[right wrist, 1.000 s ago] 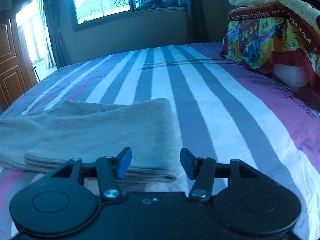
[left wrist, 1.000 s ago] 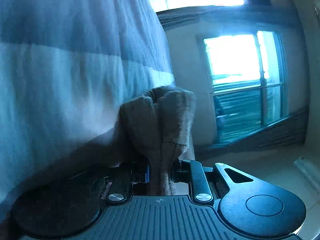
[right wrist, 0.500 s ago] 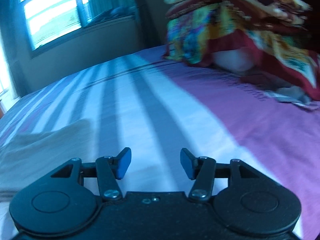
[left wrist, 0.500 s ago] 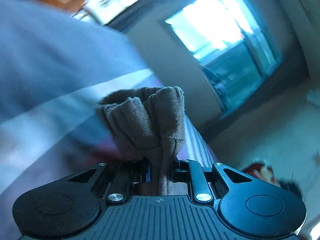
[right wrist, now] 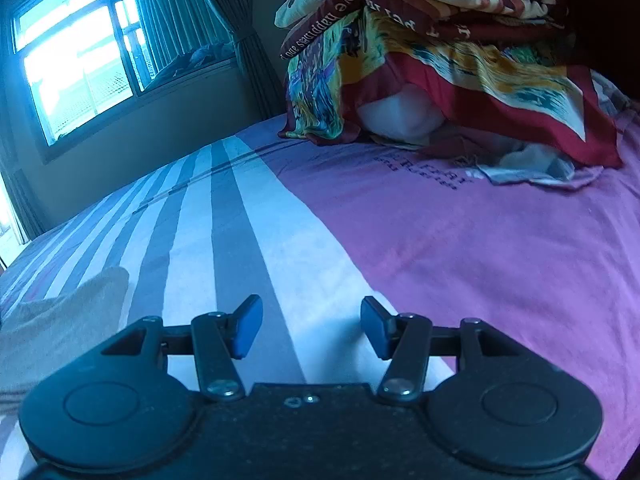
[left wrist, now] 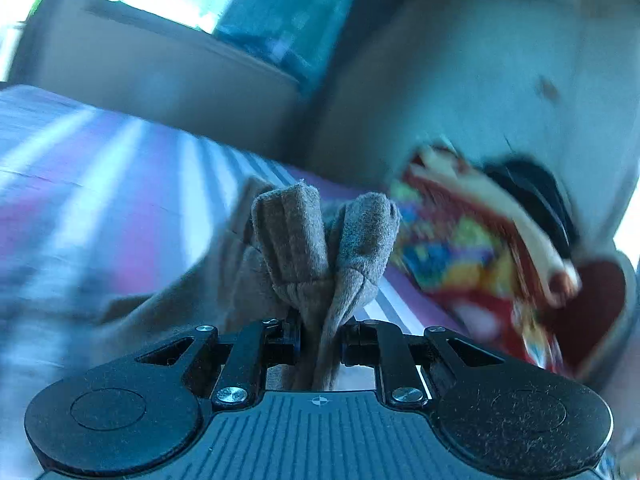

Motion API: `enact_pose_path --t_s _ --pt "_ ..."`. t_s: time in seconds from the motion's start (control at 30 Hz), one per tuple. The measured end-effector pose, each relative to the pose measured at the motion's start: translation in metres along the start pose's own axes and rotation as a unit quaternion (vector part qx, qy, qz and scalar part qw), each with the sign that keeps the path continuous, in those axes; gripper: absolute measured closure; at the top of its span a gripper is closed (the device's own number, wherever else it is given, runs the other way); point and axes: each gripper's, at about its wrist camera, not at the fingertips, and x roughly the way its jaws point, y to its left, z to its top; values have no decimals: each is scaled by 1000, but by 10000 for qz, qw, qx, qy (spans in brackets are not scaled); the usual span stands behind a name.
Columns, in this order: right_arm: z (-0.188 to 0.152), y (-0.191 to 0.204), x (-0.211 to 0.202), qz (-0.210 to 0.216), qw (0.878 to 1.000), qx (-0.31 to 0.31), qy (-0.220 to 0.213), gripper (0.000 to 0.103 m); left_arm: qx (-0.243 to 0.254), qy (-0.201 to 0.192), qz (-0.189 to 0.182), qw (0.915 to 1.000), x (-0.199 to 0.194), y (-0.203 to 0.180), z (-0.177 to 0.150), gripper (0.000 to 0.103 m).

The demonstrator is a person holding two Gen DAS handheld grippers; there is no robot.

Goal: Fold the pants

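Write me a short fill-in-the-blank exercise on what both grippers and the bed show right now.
1. The left gripper is clamped on a bunch of ____ cloth, the pants.
2. The right gripper has open jaws with ____ between them.
3. The bedspread is striped on one side and plain ____ on the other.
4. The colourful blanket lies heaped over a white ____.

Missing words: brown; nothing; purple; pillow

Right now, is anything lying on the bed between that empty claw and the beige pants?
Nothing visible. The right claw hangs open over bare striped bedspread, with the pants off to its left. The colourful blanket pile sits far behind. The left claw already grips the pants.
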Motion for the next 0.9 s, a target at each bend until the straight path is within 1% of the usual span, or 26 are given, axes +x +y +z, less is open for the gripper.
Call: enact_pose_path --t_s 0.1,0.13,0.2,0.27,0.3,0.33,0.37,0.4,0.43,0.5,0.53,0.57,0.6,0.63,0.7,0.77,0.8,0.87,0.9 --pt "-4 -10 -4 95 9996 251 18 48 319 490 -194 9981 39 -33 -26 86" --pt "-3 -11 -5 147 9994 306 -21 48 436 629 -235 9968 53 -39 -40 86" --pt "-3 -14 -5 153 9991 398 -57 47 634 910 -298 9934 77 -54 -57 86" --pt "-4 -19 -3 204 9983 553 -14 47 895 1301 -327 9869 99 -67 -76 85" --pt "-4 -21 -2 232 9978 625 -10 47 1081 1475 -310 9827 112 -79 -86 82" --pt "-5 -24 -2 253 9973 696 -6 47 1308 1598 -248 9781 123 -87 -96 77" --pt "-5 -26 -1 264 9967 765 4 47 1469 1722 -202 9738 132 -92 -105 76" --pt "-5 -29 0 277 9959 861 16 47 1533 1776 -152 9720 138 -99 -109 75" --pt "-5 -32 1 283 9953 923 15 47 1559 1740 -126 9722 138 -102 -113 73" --pt "-5 -35 1 281 9947 985 -11 47 1541 1626 -115 9745 125 -103 -109 72" --pt "-5 -35 0 279 9946 998 -32 47 1469 1526 -143 9772 118 -103 -107 63" --pt "-5 -35 0 279 9946 1002 -53 46 1330 1408 -233 9808 104 -98 -104 52" --pt "-4 -35 -1 281 9946 996 -76 45 1178 1288 -286 9842 92 -93 -99 15" --pt "-4 -34 -2 277 9948 976 -94 45 1053 1080 -203 9884 74 -88 -97 0" --pt "-5 -31 -3 252 9956 897 -106 45 848 729 -138 9936 39 -75 -91 0" --pt "-5 -25 -7 216 9969 754 -112 45 484 325 23 9983 -3 -53 -93 0" --pt "-6 -22 -10 229 9971 717 -113 44 283 139 240 9992 -27 -37 -97 1" --pt "-8 -13 -16 427 9965 717 4 44 -77 -88 762 9970 -69 -6 -110 6" --pt "-10 -6 -21 546 9962 671 52 44 -199 -124 960 9951 -82 6 -119 12"
